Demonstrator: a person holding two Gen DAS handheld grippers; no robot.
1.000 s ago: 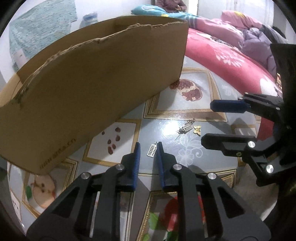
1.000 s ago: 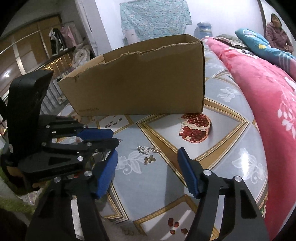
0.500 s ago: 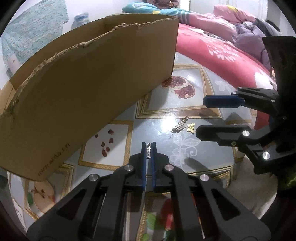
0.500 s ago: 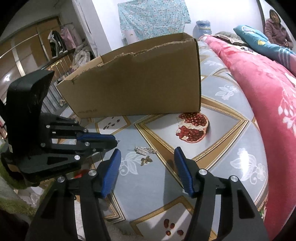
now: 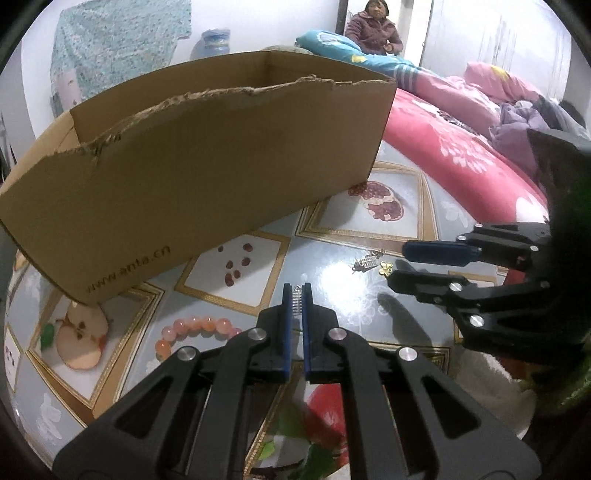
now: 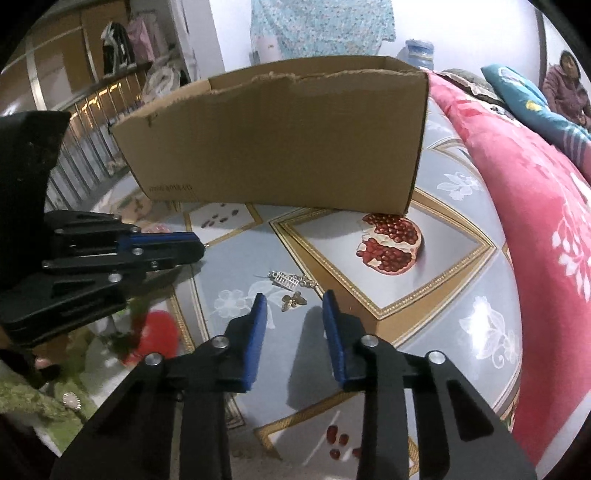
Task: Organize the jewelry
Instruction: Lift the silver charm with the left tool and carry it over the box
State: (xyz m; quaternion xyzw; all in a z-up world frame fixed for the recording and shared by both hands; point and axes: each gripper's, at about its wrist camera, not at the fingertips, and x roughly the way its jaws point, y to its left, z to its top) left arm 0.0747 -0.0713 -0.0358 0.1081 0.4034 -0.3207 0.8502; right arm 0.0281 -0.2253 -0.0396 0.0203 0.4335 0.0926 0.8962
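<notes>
My left gripper (image 5: 296,291) is shut on a small silver earring (image 5: 296,300) and holds it above the table, in front of the open cardboard box (image 5: 207,173). A second silver earring (image 6: 284,278) and a gold butterfly charm (image 6: 293,301) lie on the patterned tablecloth; they also show in the left wrist view, the earring (image 5: 365,263) beside the charm (image 5: 385,267). My right gripper (image 6: 293,308) is open, its fingertips either side of the butterfly charm and just above it. A pink bead bracelet (image 5: 192,330) lies left of my left gripper.
The cardboard box (image 6: 280,140) stands at the back of the round table (image 6: 461,280). A bed with a red quilt (image 6: 535,192) runs along the right. A person (image 5: 373,31) sits far back. The left gripper (image 6: 199,249) shows at left in the right wrist view.
My left gripper closed on the silver earring and lifted it off the table. My right gripper moved in over the butterfly charm and narrowed its opening.
</notes>
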